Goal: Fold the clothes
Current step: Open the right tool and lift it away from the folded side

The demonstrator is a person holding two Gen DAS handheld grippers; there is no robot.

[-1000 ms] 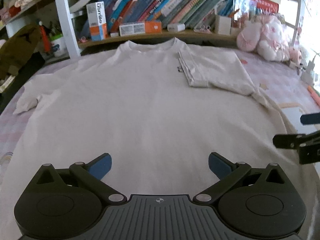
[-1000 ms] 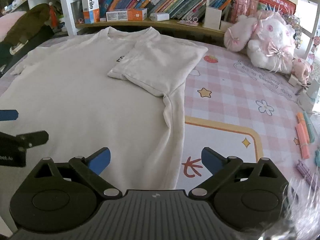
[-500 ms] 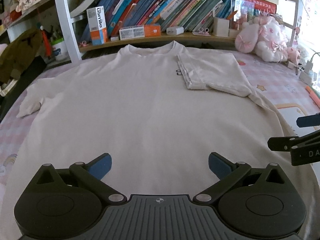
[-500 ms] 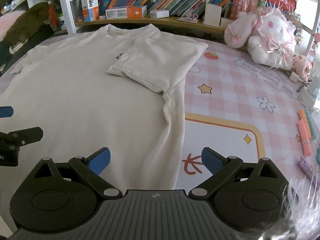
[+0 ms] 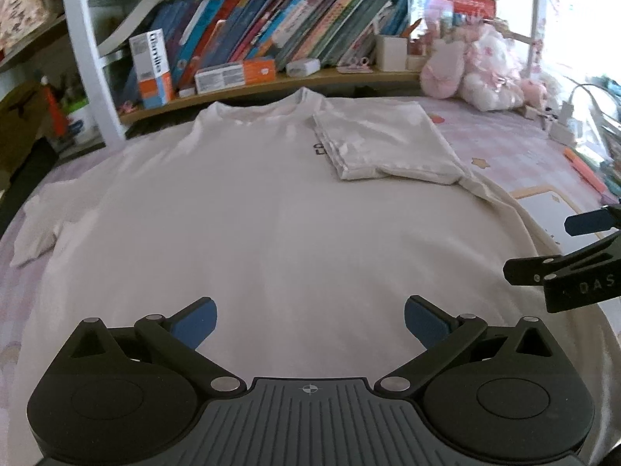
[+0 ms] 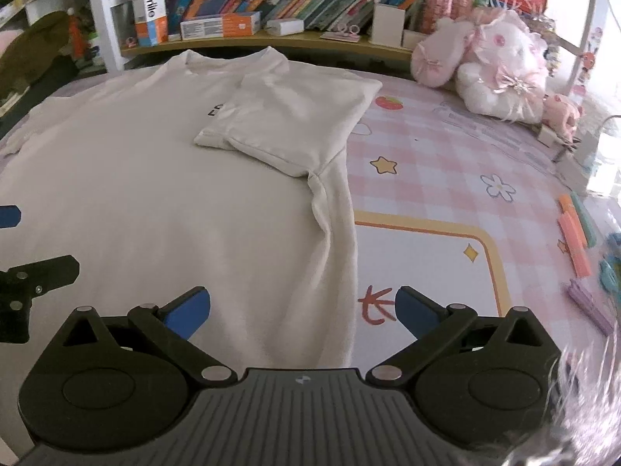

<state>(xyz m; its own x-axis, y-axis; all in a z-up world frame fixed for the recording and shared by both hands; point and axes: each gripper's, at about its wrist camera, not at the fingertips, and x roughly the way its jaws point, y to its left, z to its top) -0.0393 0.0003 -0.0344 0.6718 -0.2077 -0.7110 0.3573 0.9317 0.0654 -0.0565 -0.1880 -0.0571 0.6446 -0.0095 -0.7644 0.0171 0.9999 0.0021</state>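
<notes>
We observe a white T-shirt [image 5: 271, 225] spread flat, front up, on a pink checked surface [image 6: 446, 163], its collar toward a bookshelf [image 5: 271, 77] at the far edge; the right sleeve [image 6: 295, 116] is folded inward over the chest and partly covers a small dark print, while the left sleeve [image 5: 35, 240] lies extended outward. The left tool [image 5: 309, 318] sits above the lower body of the shirt with its blue-padded fingers [image 5: 194, 322] spread wide apart and nothing between them; the right tool [image 6: 302, 310] sits over the shirt's right side seam — one finger above fabric, the other above the printed surface — and its fingers are likewise spread apart and hold nothing. Whether either tool touches the fabric we cannot tell. Each tool appears at the edge of the other's view. On the surface to the right lie pink plush toys [image 6: 496, 66] near the shelf and several coloured markers [image 6: 574, 240] well apart from the shirt; books and an orange-and-white box [image 5: 153, 68] stand on the shelf.
</notes>
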